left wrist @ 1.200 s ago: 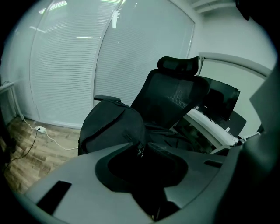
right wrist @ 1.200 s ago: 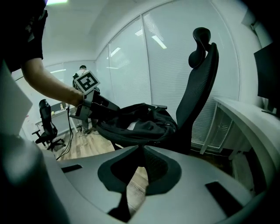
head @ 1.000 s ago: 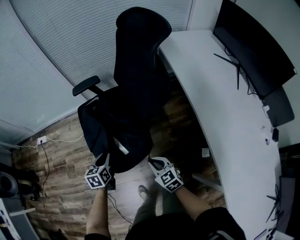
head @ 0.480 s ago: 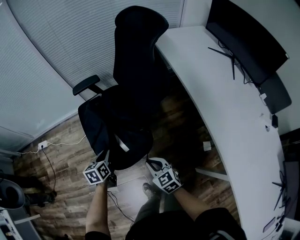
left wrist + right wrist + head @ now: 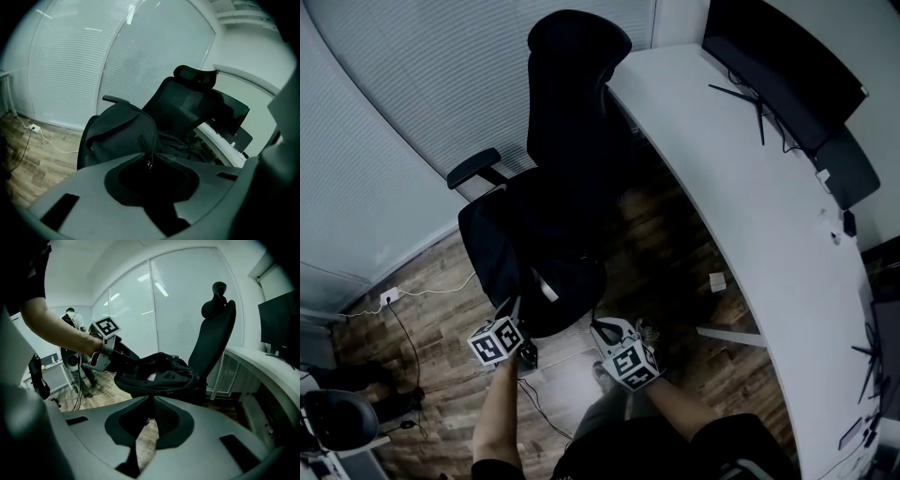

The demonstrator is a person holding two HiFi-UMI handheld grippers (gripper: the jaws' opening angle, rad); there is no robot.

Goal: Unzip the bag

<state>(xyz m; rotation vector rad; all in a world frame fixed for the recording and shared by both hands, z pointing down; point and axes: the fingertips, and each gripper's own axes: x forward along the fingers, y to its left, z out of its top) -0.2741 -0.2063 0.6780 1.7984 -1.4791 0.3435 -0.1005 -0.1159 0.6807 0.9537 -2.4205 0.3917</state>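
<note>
A black bag [image 5: 536,251] lies on the seat of a black office chair [image 5: 577,112]. My left gripper [image 5: 514,307] is at the bag's near left side. In the left gripper view the bag [image 5: 122,129] fills the middle, and its small zipper pull [image 5: 150,162] hangs between the tips of the left gripper [image 5: 150,157], whose jaws are closing. My right gripper [image 5: 598,326] is at the bag's near right edge. In the right gripper view the right gripper [image 5: 152,397] is shut, pinching the lower edge of the bag [image 5: 159,373].
A long white desk [image 5: 750,206] runs along the right, with a dark monitor [image 5: 778,56] on it. A white cable [image 5: 403,300] trails over the wood floor at left. A person [image 5: 70,317] stands far back in the room.
The head view has drifted, so the chair and desk sit slightly differently in the frame. Both grippers stay at the bag's near edge, almost where they were.
</note>
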